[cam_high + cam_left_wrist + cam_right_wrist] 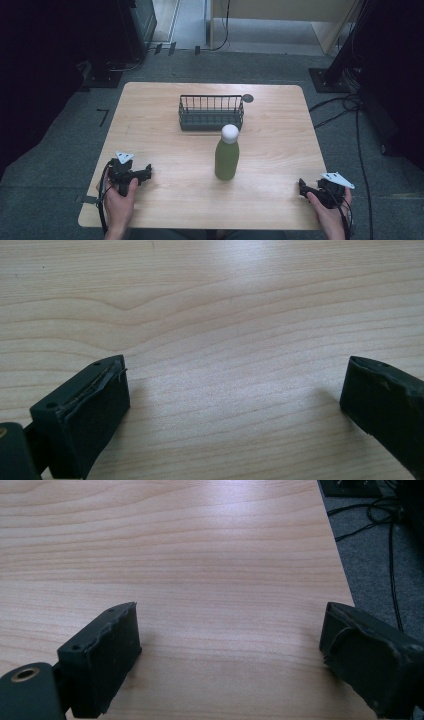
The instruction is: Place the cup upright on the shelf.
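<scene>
A green bottle (227,159) with a white round cap (230,133) stands upright in the middle of the wooden table (280,130). Behind it sits a dark wire basket (211,113). My left gripper (145,173) rests near the table's front left, held by a hand, well left of the bottle. In the left gripper view its jaws stand wide apart over bare wood, left gripper (235,385) open. My right gripper (303,188) lies at the front right corner. In its own view the right gripper (230,630) is open with nothing between the jaws.
A small dark round disc (248,98) lies by the basket's right end. The table's right edge and grey carpet with cables (385,540) show beside the right gripper. Dark stands and cables (345,100) surround the table.
</scene>
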